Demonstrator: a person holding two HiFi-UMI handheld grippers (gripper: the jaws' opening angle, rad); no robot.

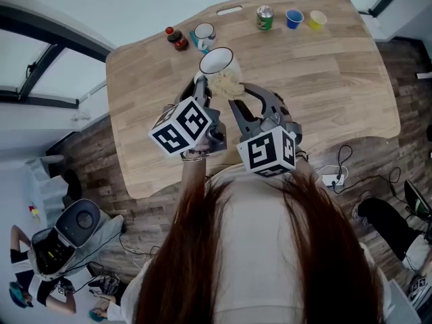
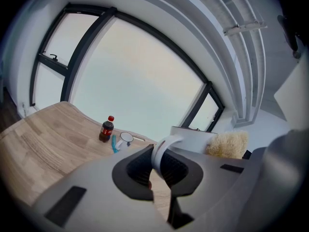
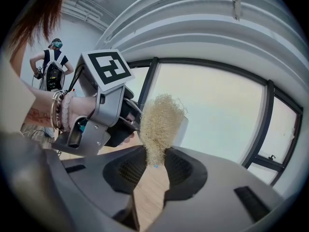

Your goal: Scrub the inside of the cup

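Note:
A white cup (image 1: 216,61) is held up over the wooden table (image 1: 324,93), its mouth tilted toward the head camera. My left gripper (image 1: 201,90) is shut on the cup's handle (image 2: 163,153), which sits between the jaws in the left gripper view, with the cup body (image 2: 198,138) just beyond. My right gripper (image 1: 233,103) is shut on a beige fibrous scrubber (image 1: 226,83). The scrubber (image 3: 159,122) sticks up from the jaws and rests against the cup's rim (image 3: 186,129). It also shows as a tuft (image 2: 228,144) beside the cup in the left gripper view.
Along the table's far edge stand a cola bottle (image 1: 177,38), a white mug (image 1: 204,34) with a teal item, a green can (image 1: 264,17), a blue cup (image 1: 293,18) and a yellow cup (image 1: 317,19). A person (image 3: 52,62) stands behind. Cables lie on the floor to the right.

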